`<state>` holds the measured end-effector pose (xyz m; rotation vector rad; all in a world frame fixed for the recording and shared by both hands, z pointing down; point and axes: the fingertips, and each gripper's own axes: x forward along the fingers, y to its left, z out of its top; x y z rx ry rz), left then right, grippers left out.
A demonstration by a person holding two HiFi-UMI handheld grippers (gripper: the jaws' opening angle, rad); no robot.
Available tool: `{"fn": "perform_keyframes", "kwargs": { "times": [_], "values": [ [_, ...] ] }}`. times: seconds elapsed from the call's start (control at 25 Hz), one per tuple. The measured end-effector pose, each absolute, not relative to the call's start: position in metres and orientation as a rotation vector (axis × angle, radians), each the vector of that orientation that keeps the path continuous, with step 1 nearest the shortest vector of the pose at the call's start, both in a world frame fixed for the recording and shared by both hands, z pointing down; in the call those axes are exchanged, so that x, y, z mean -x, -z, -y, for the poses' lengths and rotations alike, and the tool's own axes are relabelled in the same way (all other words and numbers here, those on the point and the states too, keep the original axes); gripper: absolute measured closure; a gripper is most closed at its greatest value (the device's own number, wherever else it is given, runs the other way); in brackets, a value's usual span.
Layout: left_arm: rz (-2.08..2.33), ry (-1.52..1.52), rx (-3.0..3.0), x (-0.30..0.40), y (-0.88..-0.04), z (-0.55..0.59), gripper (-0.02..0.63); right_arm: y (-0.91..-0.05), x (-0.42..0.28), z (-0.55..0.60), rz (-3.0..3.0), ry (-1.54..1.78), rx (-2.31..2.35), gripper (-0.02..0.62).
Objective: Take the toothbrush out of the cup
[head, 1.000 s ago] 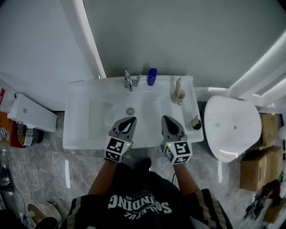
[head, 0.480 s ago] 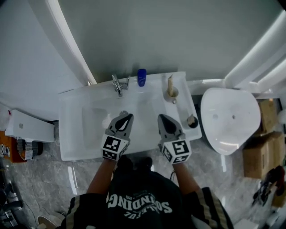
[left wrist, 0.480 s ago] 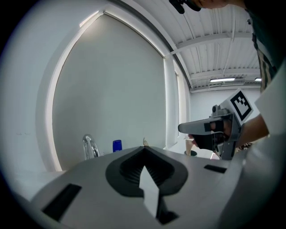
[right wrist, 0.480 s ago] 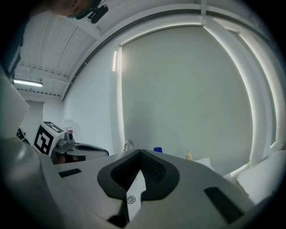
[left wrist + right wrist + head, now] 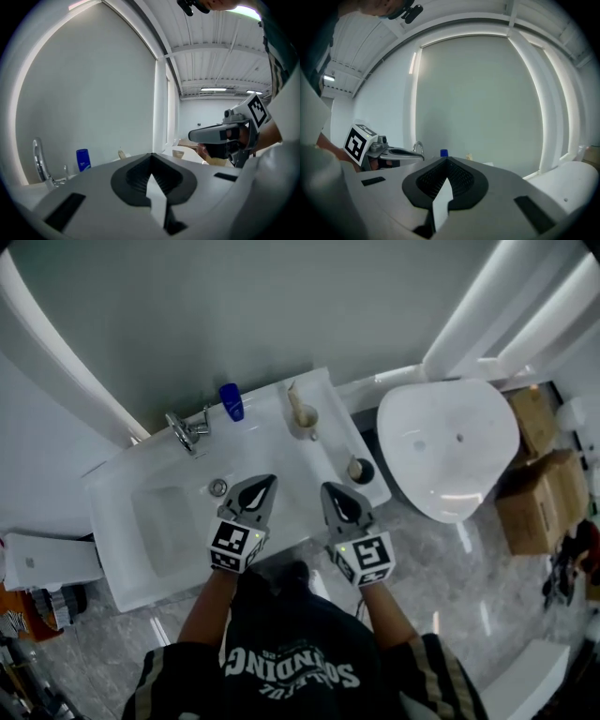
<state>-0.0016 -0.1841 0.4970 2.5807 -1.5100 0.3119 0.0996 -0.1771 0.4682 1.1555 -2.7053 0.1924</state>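
Sink (image 5: pixel 112 540) rim: toothbrush (image 5: pixel 295 397) in cup (image 5: pixel 307 424), beyond left gripper (image 5: pixel 267 483), right gripper (image 5: pixel 330 489); fingers (image 5: pixel 133 180) together.

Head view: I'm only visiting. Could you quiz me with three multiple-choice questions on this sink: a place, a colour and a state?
1. Where is the cup holding the toothbrush?
A in the basin; B on the sink ledge, right of the bottle; C in a gripper.
2. The bottle's colour?
A red; B blue; C green.
3. The left gripper and right gripper are:
A shut, empty; B wide open; C gripping the toothbrush.

Answers: B, it stands on the ledge; B, plainly blue; A, each gripper view shows jaws together, nothing between.
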Motion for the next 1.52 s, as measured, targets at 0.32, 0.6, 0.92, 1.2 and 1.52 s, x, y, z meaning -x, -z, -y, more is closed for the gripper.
{"fn": "perform_keyframes", "kwargs": {
  "times": [0.32,0.6,0.92,1.2,1.52],
  "values": [
    [1.252,-0.371,-2.728,-0.080,-0.513,0.196,0.601,-0.479,-0.192,0.172,2.550,-0.252,-1.421,0.600],
    [1.131,-0.299,-2.709,-0.120,-0.526,0.208,0.429,-0.497,-0.243,0.156,2.440,-0.343,-1.535,0.600],
    [1.045,-0.354,-2.669,-0.152,-0.559,0.230,0.408,-0.505,-0.262,0.145,2.410,-0.368,-1.593,0.600],
    [1.028,-0.398,-2.630,-0.174,-0.585,0.256,0.408,-0.511,-0.276,0.140,2.415,-0.413,-1.634,0.600],
    [1.037,-0.380,-2.598,-0.183,-0.593,0.270,0.410,-0.516,-0.285,0.136,2.401,-0.436,-1.667,0.600]
  ]
}}
